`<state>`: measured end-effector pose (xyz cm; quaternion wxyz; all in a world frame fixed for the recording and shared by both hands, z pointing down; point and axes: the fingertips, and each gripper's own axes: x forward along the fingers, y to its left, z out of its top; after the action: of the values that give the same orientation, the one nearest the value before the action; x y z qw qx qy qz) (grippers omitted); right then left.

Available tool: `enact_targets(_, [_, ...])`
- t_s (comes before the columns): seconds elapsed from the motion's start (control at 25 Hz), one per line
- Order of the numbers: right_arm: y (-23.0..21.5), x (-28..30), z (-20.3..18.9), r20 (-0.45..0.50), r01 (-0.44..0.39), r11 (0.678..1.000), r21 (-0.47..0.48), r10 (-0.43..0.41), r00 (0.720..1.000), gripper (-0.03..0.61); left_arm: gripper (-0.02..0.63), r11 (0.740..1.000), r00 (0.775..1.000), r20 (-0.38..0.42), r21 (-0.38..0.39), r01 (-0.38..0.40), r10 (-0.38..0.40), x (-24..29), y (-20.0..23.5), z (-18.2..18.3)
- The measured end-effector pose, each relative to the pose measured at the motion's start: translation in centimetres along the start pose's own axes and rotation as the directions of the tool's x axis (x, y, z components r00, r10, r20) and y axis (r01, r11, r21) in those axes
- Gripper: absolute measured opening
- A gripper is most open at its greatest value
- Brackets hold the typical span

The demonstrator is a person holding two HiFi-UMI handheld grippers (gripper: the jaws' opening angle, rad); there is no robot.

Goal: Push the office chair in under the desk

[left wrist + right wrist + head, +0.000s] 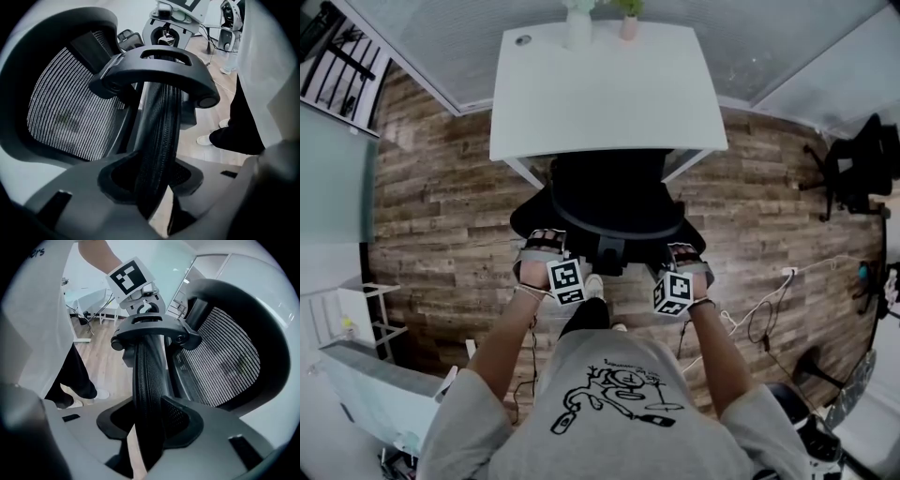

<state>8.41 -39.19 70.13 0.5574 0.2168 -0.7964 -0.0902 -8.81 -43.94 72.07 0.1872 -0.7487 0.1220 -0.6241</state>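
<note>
Mesh backrest (pixel 157 140) is sitting between spread jaws of left gripper (pixel 542 246) and right gripper (pixel 686 255), for pushing the office chair (pixel 609 202) under the counter (pixel 600 94).

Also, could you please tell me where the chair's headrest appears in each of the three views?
Head view: the headrest is a dark arc at centre, just below the desk's near edge.
Left gripper view: edge-on, a mesh band rising up the middle.
Right gripper view: the same mesh band, just left of centre.
Shared landmark: the black bracket behind it.
</note>
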Motion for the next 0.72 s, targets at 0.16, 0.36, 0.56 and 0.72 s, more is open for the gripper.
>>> enact_targets(0.16, [-1.0,0.1,-1.0,-0.024,-0.001,1.0,0.002,0.001,1.0,0.166,0.147,1.0,1.0,0.019,0.002,0.002,-0.002,0.4,0.6,1.1])
enact_targets(0.36, [-2.4,0.0,-3.9,-0.09,0.016,1.0,0.0,-0.015,0.996,0.166,0.142,1.0,0.999,0.039,-0.003,-0.013,0.013,0.9,0.9,3.9])
enact_targets(0.56, [-4.1,-0.4,-6.6,-0.157,0.034,0.999,-0.008,-0.035,0.987,0.167,0.141,1.0,0.997,0.072,-0.03,0.011,-0.009,1.4,1.1,6.6])
enact_targets(0.72, [-4.9,-0.5,-7.6,-0.181,0.05,0.999,-0.006,-0.05,0.982,0.17,0.143,0.999,0.997,0.08,-0.043,0.012,-0.009,1.6,1.5,7.7])
